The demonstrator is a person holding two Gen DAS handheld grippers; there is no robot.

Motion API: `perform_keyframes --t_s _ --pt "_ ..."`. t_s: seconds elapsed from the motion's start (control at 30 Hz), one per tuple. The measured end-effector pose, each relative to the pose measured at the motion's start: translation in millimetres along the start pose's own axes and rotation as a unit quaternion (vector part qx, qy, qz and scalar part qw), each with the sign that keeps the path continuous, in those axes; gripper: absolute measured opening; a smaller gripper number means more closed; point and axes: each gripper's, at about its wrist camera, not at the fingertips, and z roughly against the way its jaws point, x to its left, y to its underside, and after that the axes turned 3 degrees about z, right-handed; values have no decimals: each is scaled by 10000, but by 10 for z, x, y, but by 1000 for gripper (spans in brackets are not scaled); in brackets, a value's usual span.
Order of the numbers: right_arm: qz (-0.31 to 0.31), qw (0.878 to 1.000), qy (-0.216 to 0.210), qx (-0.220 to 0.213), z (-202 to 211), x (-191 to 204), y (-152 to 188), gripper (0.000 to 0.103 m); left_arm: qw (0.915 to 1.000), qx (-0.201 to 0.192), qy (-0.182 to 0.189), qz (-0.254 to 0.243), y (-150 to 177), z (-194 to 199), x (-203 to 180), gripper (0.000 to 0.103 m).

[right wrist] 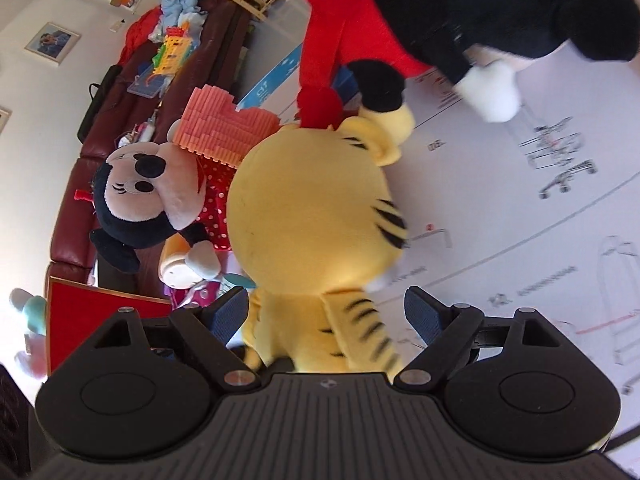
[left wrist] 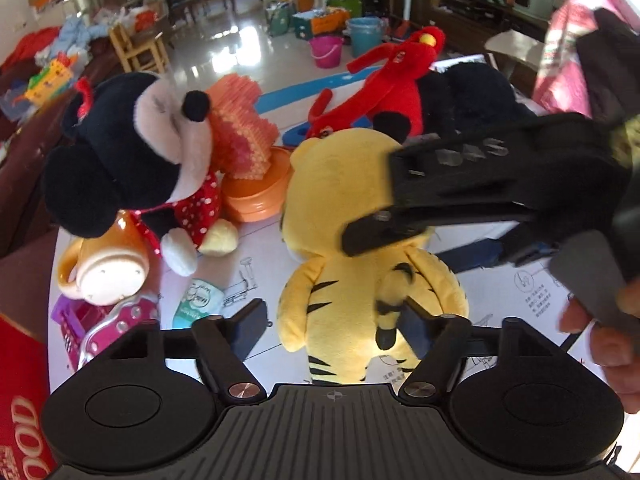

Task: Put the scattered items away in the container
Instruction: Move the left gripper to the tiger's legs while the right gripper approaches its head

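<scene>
Yellow tiger plush (left wrist: 360, 248) at centre of the left wrist view, back turned to the camera, sitting on the white printed sheet (left wrist: 520, 292). Left gripper (left wrist: 332, 328) at bottom centre, jaws spread wide: right pad touching or just beside the striped tail, left pad well clear of the body, so not clamped. In the right wrist view, same tiger (right wrist: 312, 220) filling the middle, head toward the upper right, lower body running down between the wide-apart fingers of the right gripper (right wrist: 326, 312); no pad seen pressing on the fur, grip open.

From the right edge of the left wrist view, right gripper (left wrist: 420, 200) reaching in across the tiger's head, blurred, fingers of a hand (left wrist: 600, 332) on its handle at lower right.

Around: Minnie plush (left wrist: 132, 160) in a red dotted dress at left, leaning beside an orange bowl (left wrist: 256, 196) holding a pink brick heart (left wrist: 240, 132). Red plush (left wrist: 384, 84) and black plush (left wrist: 472, 96) behind the tiger, upper right. Orange piggy mug (left wrist: 104, 268) and pink plastic toys (left wrist: 108, 320) at lower left. Red box (left wrist: 20, 392) at the bottom left corner, only its edge in view.
</scene>
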Motion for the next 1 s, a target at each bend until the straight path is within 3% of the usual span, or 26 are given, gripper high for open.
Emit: perform_keyframes --t_s 0.13,0.2,0.33,0.43,0.67,0.8,0.87,1.0 --pt "-139 9998 -111 108 -170 40 -18 86 9993 -14 236 -301 57 -46 -119 81" --pt "-30 9998 35 178 -172 55 -12 75 9989 -30 381 -271 71 -59 -104 83" --pt "126 9990 -280 340 -4 91 31 75 9979 23 587 -263 152 -59 -82 92" --pt "584 9965 -468 358 190 197 88 76 9976 67 645 -258 257 -35 -63 90" --pt "1105 9860 -1112 567 562 530 225 76 9918 247 1243 137 494 180 115 79" --pt "1481 9810 -1020 728 643 713 373 76 9922 228 1166 371 659 331 208 77" --pt "1399 9821 -989 787 614 730 427 76 9909 272 1212 524 744 404 266 82" --pt "1446 9796 -1014 964 492 895 620 76 9944 260 1021 115 923 550 214 82"
